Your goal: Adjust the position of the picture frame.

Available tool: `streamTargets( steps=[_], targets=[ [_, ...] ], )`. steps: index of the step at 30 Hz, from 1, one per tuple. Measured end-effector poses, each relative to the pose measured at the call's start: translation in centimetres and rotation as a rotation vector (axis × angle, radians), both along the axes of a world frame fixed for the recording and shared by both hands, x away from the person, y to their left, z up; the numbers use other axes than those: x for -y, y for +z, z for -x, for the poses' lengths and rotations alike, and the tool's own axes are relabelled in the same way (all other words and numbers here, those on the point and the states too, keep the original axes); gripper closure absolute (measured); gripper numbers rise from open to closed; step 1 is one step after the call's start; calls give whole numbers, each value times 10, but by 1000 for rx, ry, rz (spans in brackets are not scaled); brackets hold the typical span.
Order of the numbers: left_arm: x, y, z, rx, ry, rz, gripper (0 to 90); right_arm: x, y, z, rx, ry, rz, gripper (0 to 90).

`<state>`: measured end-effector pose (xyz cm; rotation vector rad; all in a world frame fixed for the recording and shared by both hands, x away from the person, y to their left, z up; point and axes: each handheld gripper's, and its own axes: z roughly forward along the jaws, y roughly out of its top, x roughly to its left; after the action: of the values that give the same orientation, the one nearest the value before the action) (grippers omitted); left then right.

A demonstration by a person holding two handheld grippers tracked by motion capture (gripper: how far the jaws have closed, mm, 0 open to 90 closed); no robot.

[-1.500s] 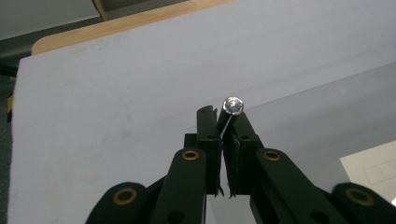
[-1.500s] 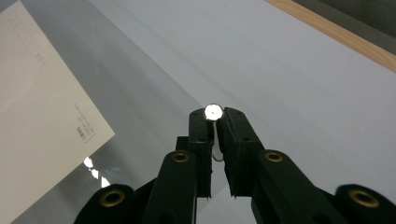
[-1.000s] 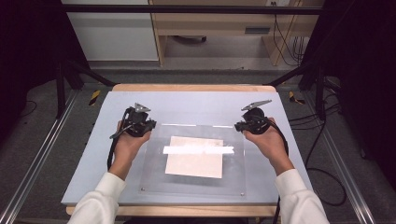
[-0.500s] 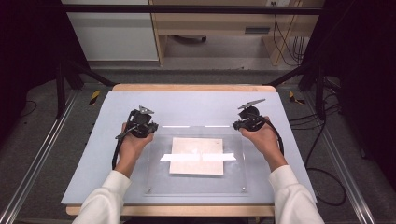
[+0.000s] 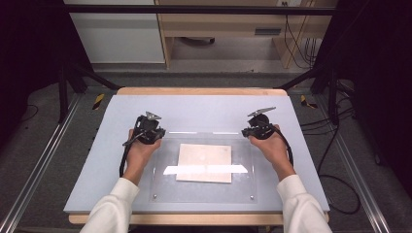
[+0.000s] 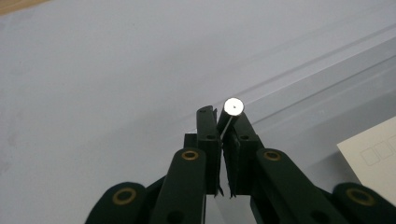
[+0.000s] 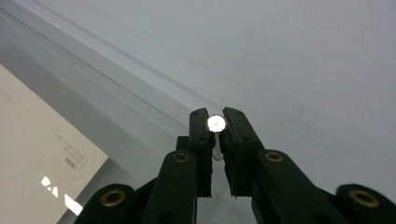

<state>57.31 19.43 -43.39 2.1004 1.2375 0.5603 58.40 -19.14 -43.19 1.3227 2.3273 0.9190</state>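
Card (image 7: 42,158) print too blurred.

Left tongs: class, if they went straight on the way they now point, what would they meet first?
Probably nothing: beyond the left tongs and the metal peg they grip lies bare grey tabletop; depth is unclear.

Both grippers' jaws clamped, forearms outstretched.

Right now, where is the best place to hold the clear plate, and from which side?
Grip the clear plate by its two far corner pegs, coming from the near side. The left gripper and right gripper are each shut on a round peg there; the plate's flat, thin edges seem harder to pinch.
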Motion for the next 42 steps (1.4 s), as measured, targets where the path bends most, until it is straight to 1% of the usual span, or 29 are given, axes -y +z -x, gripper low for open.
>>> streamTargets(
  steps=[3, 5, 7, 11, 13, 15, 17, 18, 19, 21, 22, 23, 28, 29, 33, 34, 37, 42],
  targets=[
    [0, -3, -2, 0, 0, 5, 849, 0, -3, -1, 3, -11, -5, 826],
    [1, -6, -3, 4, 4, 19, 849, 0, -5, -2, 6, -18, -3, 826],
    [1, -7, -4, 0, 2, 15, 849, 1, -6, -2, 5, -26, -9, 827],
    [0, -8, -4, 0, -1, 9, 849, 0, -9, -2, 22, -34, 4, 833],
    [0, -9, -4, 2, 3, 15, 849, -1, -10, -2, 25, -40, 6, 835],
    [1, -10, -4, 5, 4, 8, 849, -2, -10, -2, 24, -43, 9, 836],
    [0, -11, -4, 3, 3, 14, 849, -2, -11, -3, 28, -41, 17, 838],
    [0, -12, -5, 2, 2, 14, 849, -2, -12, -3, 24, -44, 10, 839],
    [0, -13, -5, 0, 4, 15, 849, -2, -13, -4, 30, -45, 17, 841],
    [0, -15, -6, 4, 7, 27, 849, -3, -14, -4, 32, -49, 21, 842],
    [0, -15, -6, 5, 5, 26, 848, -3, -15, -4, 33, -53, 16, 843],
    [1, -16, -6, 9, 4, 28, 849, -3, -16, -4, 39, -54, 22, 844],
    [2, -19, -6, 16, 5, 31, 849, -3, -17, -4, 40, -56, 28, 845],
    [2, -20, -6, 17, 5, 41, 849, -3, -18, -3, 36, -60, 34, 847],
    [4, -21, -7, 17, 2, 37, 849, -1, -19, -3, 32, -65, 34, 847],
    [4, -22, -8, 19, 5, 45, 849, -1, -19, -3, 33, -69, 35, 848],
    [4, -22, -8, 19, -1, 38, 849, -1, -20, -3, 35, -70, 38, 848],
    [5, -23, -9, 18, -5, 39, 849, 0, -20, -2, 37, -76, 32, 849]
  ],
)
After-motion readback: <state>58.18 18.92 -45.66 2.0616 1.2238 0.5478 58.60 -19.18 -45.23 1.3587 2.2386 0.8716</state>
